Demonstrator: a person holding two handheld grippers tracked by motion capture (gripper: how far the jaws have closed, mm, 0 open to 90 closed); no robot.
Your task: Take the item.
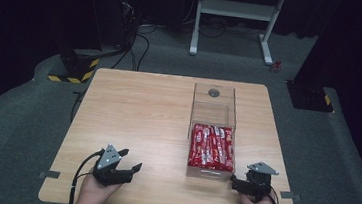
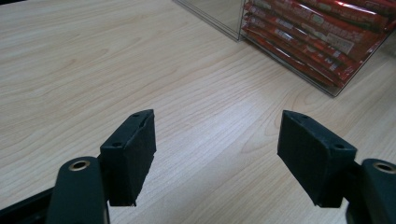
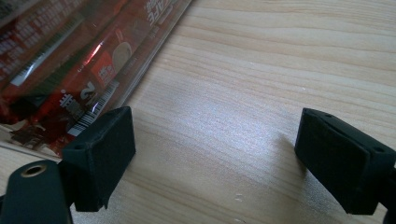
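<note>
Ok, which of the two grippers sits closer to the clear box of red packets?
The right gripper: it rests just beside the near right corner of the clear box, its camera showing the red packets close up. The left gripper lies farther off across bare table.

table (image 1: pixel 143 108): matt wood | box (image 1: pixel 214 102): clear plastic | wrappers (image 1: pixel 211 146): glossy foil

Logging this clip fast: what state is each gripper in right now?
Left gripper: open, jaws wide apart over bare table, holding nothing.
Right gripper: open, holding nothing, beside the clear box.
</note>
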